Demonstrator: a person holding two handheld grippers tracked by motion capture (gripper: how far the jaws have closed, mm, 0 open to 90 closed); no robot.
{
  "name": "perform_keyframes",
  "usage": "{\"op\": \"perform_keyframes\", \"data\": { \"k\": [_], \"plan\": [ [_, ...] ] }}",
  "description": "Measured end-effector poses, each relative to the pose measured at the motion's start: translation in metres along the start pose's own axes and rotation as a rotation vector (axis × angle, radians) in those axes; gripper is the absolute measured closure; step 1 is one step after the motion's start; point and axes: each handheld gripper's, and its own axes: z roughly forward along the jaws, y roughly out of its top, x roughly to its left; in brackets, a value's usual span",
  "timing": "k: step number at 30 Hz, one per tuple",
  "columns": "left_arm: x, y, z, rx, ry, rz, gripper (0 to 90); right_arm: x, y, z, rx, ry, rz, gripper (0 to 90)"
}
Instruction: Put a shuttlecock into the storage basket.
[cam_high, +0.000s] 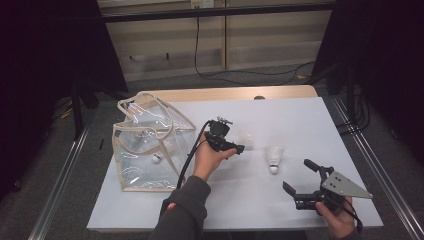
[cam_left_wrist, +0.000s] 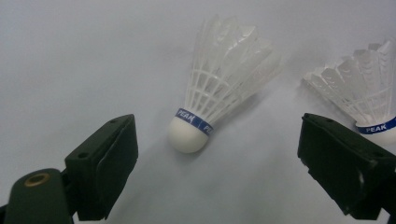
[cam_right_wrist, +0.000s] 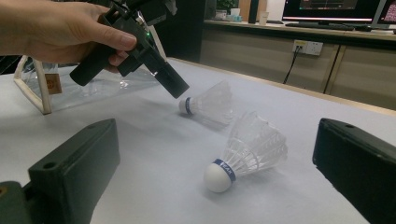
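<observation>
Shuttlecock (cam_left_wrist: 219, 88) nearest the left gripper (cam_high: 239, 148) lies on its side on the white table (cam_high: 280, 115), cork toward the tool, feathers fanning away. In the left gripper view it sits between the two black jaws, which stand wide apart and touch nothing. From the right gripper view, that gripper's tip hovers just above the cork end of this shuttlecock (cam_right_wrist: 205, 105). A second shuttlecock (cam_high: 274, 159) lies near the first, toward the person's right, also on its side, a blue band around its cork. The right gripper (cam_high: 300, 182) is held low near the table's front edge, well apart from both birdies, its jaws spread wide and empty. At the table's left stands a clear plastic bag (cam_high: 145, 145) with cream trim, a third shuttlecock (cam_high: 157, 158) visible inside it. A grey sleeve (cam_high: 182, 210) covers the person's left forearm.
</observation>
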Motion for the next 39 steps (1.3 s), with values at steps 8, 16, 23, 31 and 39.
{"op": "perform_keyframes", "data": {
  "k": [8, 16, 23, 31, 39],
  "plan": [
    [0.000, 0.000, 0.003, -0.009, 0.004, 0.014, 12.6, 0.000, 0.000, 0.000, 0.002, -0.001, -0.001, 0.4],
    [0.001, -0.001, 0.007, -0.007, 0.011, 0.015, 12.9, 0.001, 0.000, -0.001, 0.001, -0.001, 0.003, 0.4],
    [0.002, -0.002, 0.011, -0.012, 0.011, 0.017, 15.0, 0.000, 0.000, -0.002, 0.002, -0.006, -0.003, 0.4],
    [0.003, -0.002, 0.015, -0.009, 0.015, 0.026, 18.8, 0.000, 0.000, -0.001, 0.003, -0.004, -0.003, 0.4],
    [0.004, -0.003, 0.018, -0.004, 0.016, 0.044, 23.5, -0.001, 0.000, -0.002, 0.002, -0.009, 0.003, 0.4]
  ]
}}
